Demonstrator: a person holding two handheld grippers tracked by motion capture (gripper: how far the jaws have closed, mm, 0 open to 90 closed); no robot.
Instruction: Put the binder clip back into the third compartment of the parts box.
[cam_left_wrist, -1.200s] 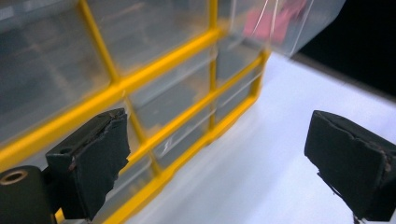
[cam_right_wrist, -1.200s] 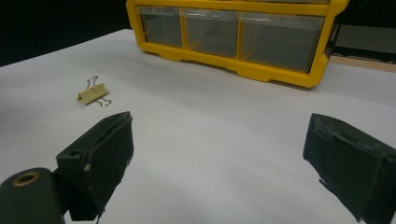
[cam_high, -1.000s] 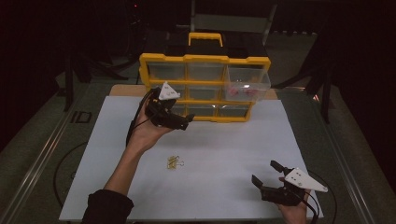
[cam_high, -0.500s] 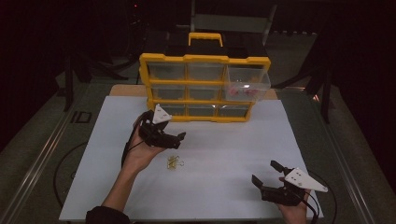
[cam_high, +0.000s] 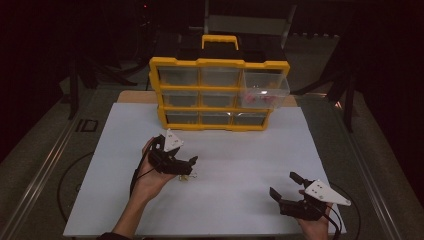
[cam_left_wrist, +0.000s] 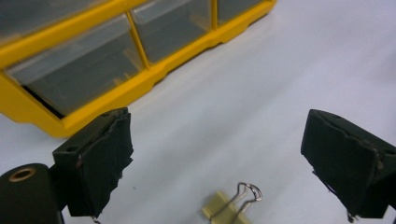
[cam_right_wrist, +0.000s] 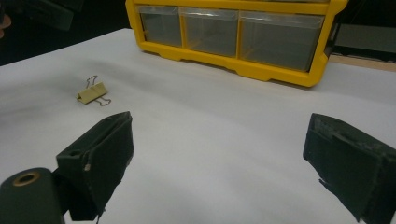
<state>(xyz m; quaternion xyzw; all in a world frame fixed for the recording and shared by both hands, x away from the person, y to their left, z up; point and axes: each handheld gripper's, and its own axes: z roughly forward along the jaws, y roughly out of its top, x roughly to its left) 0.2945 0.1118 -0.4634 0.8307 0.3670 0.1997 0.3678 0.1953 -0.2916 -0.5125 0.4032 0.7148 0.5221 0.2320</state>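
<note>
A small gold binder clip (cam_left_wrist: 231, 205) lies on the white sheet, its wire handles up. My left gripper (cam_left_wrist: 219, 144) hangs open just over it, one jaw on each side, touching nothing. In the high view the left gripper (cam_high: 189, 167) sits at centre left and covers most of the clip (cam_high: 186, 176). My right gripper (cam_high: 283, 183) rests open and empty near the front right corner of the sheet. In the right gripper view the clip (cam_right_wrist: 93, 93) lies far to the left of that gripper (cam_right_wrist: 219, 154).
A yellow drawer organizer (cam_high: 220, 65) with clear drawers stands at the back of the white sheet (cam_high: 240, 165). Its top right drawer (cam_high: 265, 90) is pulled out and holds small red items. Dark floor surrounds the table.
My left hand has come down and toward the near side, from in front of the organizer to just over the binder clip. The right gripper has kept still.
</note>
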